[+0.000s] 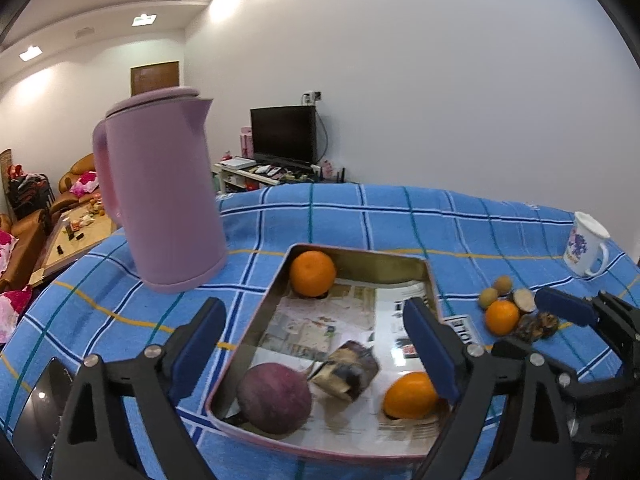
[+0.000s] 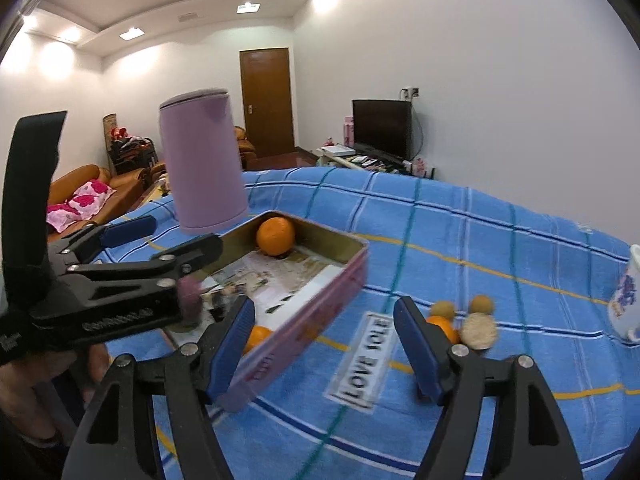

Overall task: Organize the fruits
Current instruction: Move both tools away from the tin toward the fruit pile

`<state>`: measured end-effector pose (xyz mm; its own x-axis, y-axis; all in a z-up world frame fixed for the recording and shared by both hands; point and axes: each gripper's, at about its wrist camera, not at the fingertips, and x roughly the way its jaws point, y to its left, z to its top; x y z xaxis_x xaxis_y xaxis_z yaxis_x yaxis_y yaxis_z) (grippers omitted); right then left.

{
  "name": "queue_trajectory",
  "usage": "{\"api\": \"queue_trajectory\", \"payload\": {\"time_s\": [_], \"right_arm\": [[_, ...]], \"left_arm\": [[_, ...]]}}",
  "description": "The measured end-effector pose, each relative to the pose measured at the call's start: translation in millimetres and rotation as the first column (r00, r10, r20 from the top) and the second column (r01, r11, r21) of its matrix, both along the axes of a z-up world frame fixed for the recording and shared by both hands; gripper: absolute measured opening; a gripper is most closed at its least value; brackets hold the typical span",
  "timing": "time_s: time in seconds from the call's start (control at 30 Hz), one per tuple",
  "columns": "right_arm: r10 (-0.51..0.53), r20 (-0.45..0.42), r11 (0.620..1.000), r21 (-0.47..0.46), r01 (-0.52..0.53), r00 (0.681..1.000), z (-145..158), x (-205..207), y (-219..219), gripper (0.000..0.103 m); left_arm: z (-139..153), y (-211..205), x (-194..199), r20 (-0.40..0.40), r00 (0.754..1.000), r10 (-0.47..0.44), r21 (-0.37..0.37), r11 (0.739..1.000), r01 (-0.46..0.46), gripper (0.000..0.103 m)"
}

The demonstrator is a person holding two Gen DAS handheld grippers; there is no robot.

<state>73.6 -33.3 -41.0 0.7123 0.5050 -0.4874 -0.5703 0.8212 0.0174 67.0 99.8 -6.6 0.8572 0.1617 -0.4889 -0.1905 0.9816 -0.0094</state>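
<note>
A pink metal tray (image 1: 256, 320) lined with newspaper sits on the blue checked cloth. It holds an orange (image 1: 312, 273) at the far corner, a purple round fruit (image 1: 274, 398), a brown dried fruit (image 1: 348, 368) and a second orange (image 1: 410, 396). My left gripper (image 1: 316, 344) is open and empty above the tray's near end. Right of the tray lies a loose pile: an orange (image 2: 443, 327), two small tan fruits (image 2: 442, 309), a cut pale piece (image 2: 479, 331). My right gripper (image 2: 324, 344) is open and empty, just before that pile, also showing in the left wrist view (image 1: 564, 306).
A tall pink kettle (image 1: 164, 196) stands left of the tray's far end. A white printed mug (image 1: 586, 244) stands at the right on the cloth. A "LOVE" label (image 2: 366, 360) lies between tray and pile. Sofa, TV stand and coffee table lie beyond the table.
</note>
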Motion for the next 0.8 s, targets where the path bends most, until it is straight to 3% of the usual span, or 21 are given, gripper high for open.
{"api": "queue_trajectory", "payload": {"time_s": [0.2,0.4,0.57,0.8], "right_arm": [[-0.164,0.042,0.986,0.012,0.164,0.986,13,22,-58,0.073],[-0.291,0.015,0.956,0.042,0.291,0.956,9,42,-106,0.073],[-0.336,-0.032,0.941,0.014,0.337,0.941,-4,53,-121,0.073],[-0.312,-0.137,0.950,-0.042,0.309,0.940,-29,63,-121,0.071]], "left_arm": [[14,-22,2,0.017,0.999,-0.048,0.000,0.999,0.048,0.097],[9,-57,14,-0.003,0.993,-0.116,0.017,0.993,0.116,0.097],[0,-92,20,-0.029,0.983,-0.184,0.042,0.982,0.185,0.097],[-15,-121,32,-0.066,0.971,-0.230,0.042,0.971,0.233,0.094]]}}
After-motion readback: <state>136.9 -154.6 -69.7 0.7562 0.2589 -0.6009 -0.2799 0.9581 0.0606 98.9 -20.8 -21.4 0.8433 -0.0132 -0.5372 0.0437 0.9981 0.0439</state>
